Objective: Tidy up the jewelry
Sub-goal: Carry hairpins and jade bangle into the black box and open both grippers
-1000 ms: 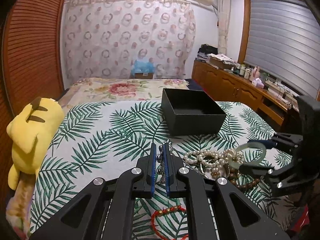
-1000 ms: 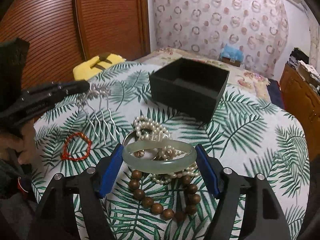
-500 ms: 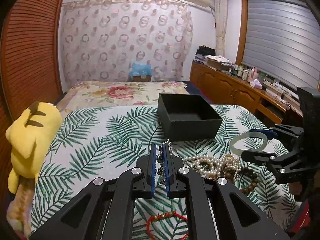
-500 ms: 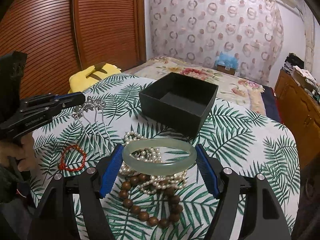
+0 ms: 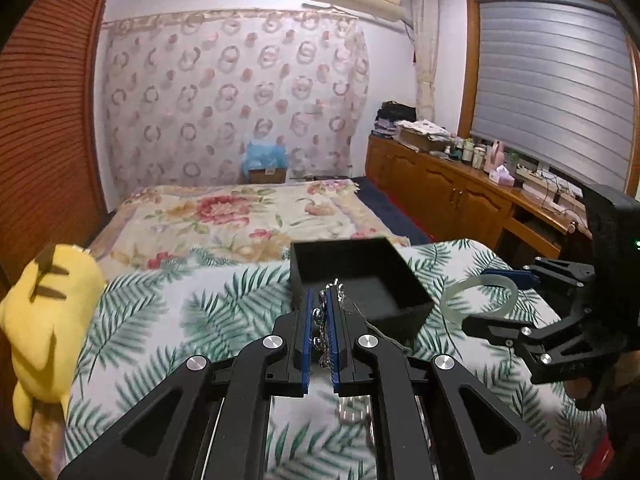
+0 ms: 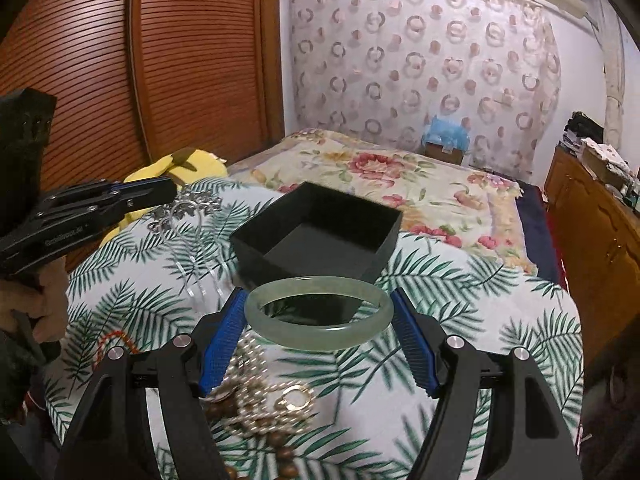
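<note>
My left gripper (image 5: 320,304) is shut on a silver hair comb (image 5: 320,316), held in the air just short of the open black box (image 5: 356,276); the comb's ornate top and long prongs show in the right wrist view (image 6: 188,216). My right gripper (image 6: 319,312) is shut on a pale green jade bangle (image 6: 319,324), held level above the table near the box's (image 6: 320,228) front corner. The bangle also shows in the left wrist view (image 5: 478,300), right of the box. The box looks empty.
Pearl strands (image 6: 256,384), a gold ring (image 6: 296,398) and brown wooden beads (image 6: 280,452) lie on the leaf-print cloth (image 6: 460,320) under my right gripper. A red bead bracelet (image 6: 116,340) lies to the left. A yellow plush toy (image 5: 48,312) sits at the table's left edge.
Both grippers have risen and moved forward toward the black box, carrying the comb and the bangle. The jewelry pile now lies below and behind the fingers.
</note>
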{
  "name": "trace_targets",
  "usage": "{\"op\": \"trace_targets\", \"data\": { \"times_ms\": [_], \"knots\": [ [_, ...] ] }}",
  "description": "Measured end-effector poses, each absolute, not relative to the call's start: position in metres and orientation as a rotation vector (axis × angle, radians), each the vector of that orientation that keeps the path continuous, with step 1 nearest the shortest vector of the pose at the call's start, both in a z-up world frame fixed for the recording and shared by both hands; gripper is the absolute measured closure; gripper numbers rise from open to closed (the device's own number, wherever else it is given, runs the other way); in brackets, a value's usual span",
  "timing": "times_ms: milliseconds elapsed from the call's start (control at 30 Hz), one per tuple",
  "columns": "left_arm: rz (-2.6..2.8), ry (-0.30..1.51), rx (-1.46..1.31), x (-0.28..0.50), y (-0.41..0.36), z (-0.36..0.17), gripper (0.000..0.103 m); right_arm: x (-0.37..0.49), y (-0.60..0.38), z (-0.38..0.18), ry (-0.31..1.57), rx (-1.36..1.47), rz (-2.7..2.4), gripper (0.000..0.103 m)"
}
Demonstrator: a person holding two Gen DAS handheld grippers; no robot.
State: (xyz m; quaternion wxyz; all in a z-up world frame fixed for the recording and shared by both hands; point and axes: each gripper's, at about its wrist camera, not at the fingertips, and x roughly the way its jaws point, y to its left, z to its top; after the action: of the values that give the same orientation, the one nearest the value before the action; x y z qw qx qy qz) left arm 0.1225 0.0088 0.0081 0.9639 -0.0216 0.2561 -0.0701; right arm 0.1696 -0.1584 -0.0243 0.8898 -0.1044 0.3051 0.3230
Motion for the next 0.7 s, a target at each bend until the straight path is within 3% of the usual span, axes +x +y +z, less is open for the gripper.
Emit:
{"op": "trace_targets", "data": {
  "times_ms": [700],
  "knots": [
    [-0.163, 0.622, -0.046, 0.225, 0.000, -0.013, 0.096, 0.244, -0.130, -0.027, 0.667, -0.251, 0.747, 0.028]
  ]
}}
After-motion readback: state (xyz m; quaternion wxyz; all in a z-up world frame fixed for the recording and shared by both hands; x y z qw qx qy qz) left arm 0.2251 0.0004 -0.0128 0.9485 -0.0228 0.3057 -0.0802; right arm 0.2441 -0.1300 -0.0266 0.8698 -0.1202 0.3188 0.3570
